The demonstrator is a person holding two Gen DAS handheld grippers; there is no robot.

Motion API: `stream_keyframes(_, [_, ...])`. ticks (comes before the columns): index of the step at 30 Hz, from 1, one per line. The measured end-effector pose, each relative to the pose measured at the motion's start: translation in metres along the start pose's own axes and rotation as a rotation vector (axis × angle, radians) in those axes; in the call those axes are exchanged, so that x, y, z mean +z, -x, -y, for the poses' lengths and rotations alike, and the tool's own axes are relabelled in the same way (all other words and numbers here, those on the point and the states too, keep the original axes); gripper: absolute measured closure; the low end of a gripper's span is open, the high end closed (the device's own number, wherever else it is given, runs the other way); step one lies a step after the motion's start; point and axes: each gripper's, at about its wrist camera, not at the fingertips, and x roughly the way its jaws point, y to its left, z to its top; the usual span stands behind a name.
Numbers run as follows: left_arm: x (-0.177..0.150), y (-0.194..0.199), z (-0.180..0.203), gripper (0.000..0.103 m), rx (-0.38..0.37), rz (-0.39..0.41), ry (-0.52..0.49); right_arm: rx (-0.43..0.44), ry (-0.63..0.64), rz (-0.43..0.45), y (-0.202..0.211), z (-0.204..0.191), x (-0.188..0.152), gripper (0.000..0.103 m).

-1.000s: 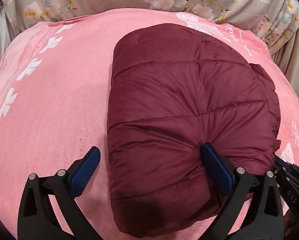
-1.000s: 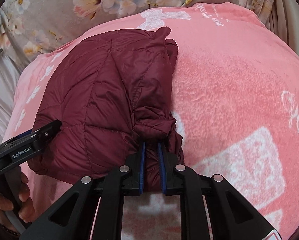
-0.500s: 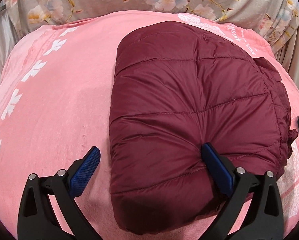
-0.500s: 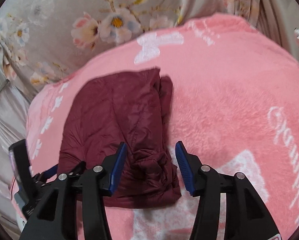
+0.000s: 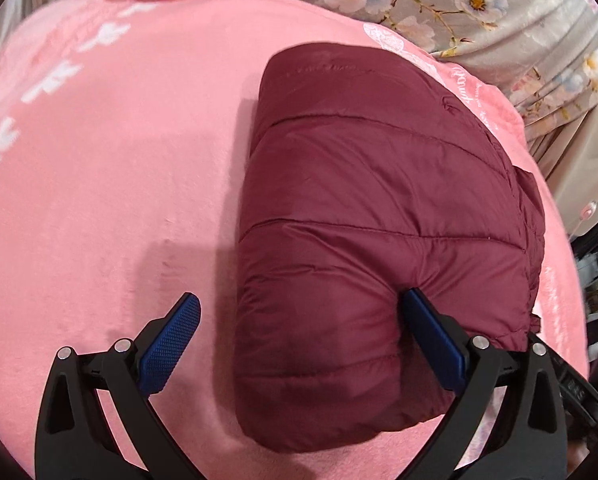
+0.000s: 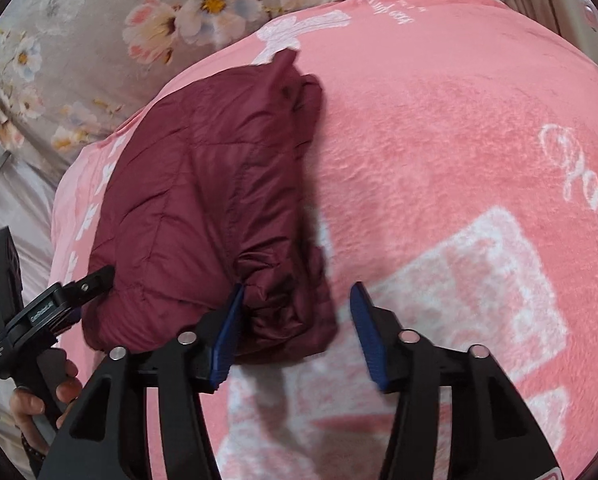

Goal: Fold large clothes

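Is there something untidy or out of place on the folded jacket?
Mostly neat: the maroon puffer jacket lies as a compact folded bundle on the pink blanket. One flaw: along its right edge, bunched, wrinkled fabric sticks out near the open right gripper.

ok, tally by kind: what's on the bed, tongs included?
Maroon puffer jacket: 1
Pink blanket: 1
Floral sheet: 1
Tongs, both open: 2, left tongs, right tongs
Total: 5

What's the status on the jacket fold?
Left hand-held gripper open, straddling the folded maroon puffer jacket. Right hand-held gripper open at its bunched edge. Jacket flat on pink blanket; nothing obstructing.
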Motion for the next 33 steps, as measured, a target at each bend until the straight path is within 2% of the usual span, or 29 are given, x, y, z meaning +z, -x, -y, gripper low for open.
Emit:
stream_keyframes(2, [-0.001, -0.003, -0.003, 0.005, -0.021, -0.010, 0.019, -0.008, -0.018, 0.030, 0.009, 0.004, 0.002, 0.056])
stream_keyframes(5, [-0.003, -0.004, -0.001, 0.005, 0.002, 0.000, 0.013, -0.130, -0.010, 0.129, 0.031, -0.001, 0.004, 0.072])
stream_keyframes(7, [-0.003, -0.004, 0.003, 0.005, 0.023, 0.012, 0.006, -0.090, 0.001, 0.135, 0.036, -0.004, 0.003, 0.071])
stream_keyframes(8, [-0.003, -0.004, 0.004, 0.005, 0.028, 0.015, 0.006, -0.030, -0.002, 0.109, 0.034, -0.007, 0.004, 0.070])
stream_keyframes(10, [0.001, -0.006, 0.007, 0.005, 0.026, 0.015, 0.006, 0.017, 0.002, 0.069, 0.025, -0.011, 0.007, 0.070])
stream_keyframes(12, [0.003, -0.007, 0.007, 0.005, 0.018, 0.011, 0.013, 0.022, 0.004, 0.039, 0.013, -0.013, 0.010, 0.064])
stream_keyframes(15, [0.008, -0.010, 0.003, 0.005, 0.000, -0.001, 0.033, 0.047, -0.059, 0.017, 0.002, -0.006, 0.013, 0.060])
stream_keyframes(19, [0.015, -0.006, 0.000, 0.005, -0.014, -0.019, 0.061, 0.085, -0.108, 0.091, 0.029, 0.001, 0.015, 0.056])
stream_keyframes(21, [0.019, 0.002, 0.000, 0.005, -0.021, 0.013, 0.079, 0.111, -0.077, 0.111, 0.034, -0.007, 0.021, 0.036])
stream_keyframes(22, [0.022, 0.003, 0.002, 0.005, -0.026, 0.018, 0.075, 0.116, -0.056, 0.112, 0.034, -0.012, 0.024, 0.034])
stream_keyframes(25, [0.030, -0.002, 0.010, 0.005, -0.014, 0.011, 0.043, 0.102, -0.016, 0.068, 0.013, -0.022, 0.032, 0.033])
stream_keyframes(28, [0.034, -0.012, 0.013, 0.005, -0.018, 0.005, 0.039, 0.135, -0.058, -0.012, -0.019, -0.017, 0.031, 0.033])
stream_keyframes(30, [0.037, -0.018, 0.011, 0.005, -0.037, -0.001, 0.057, 0.156, -0.098, -0.016, -0.029, -0.010, 0.029, 0.028])
stream_keyframes(33, [0.042, -0.029, 0.011, 0.005, -0.067, -0.011, 0.084, 0.192, -0.112, -0.003, -0.033, -0.005, 0.027, 0.026])
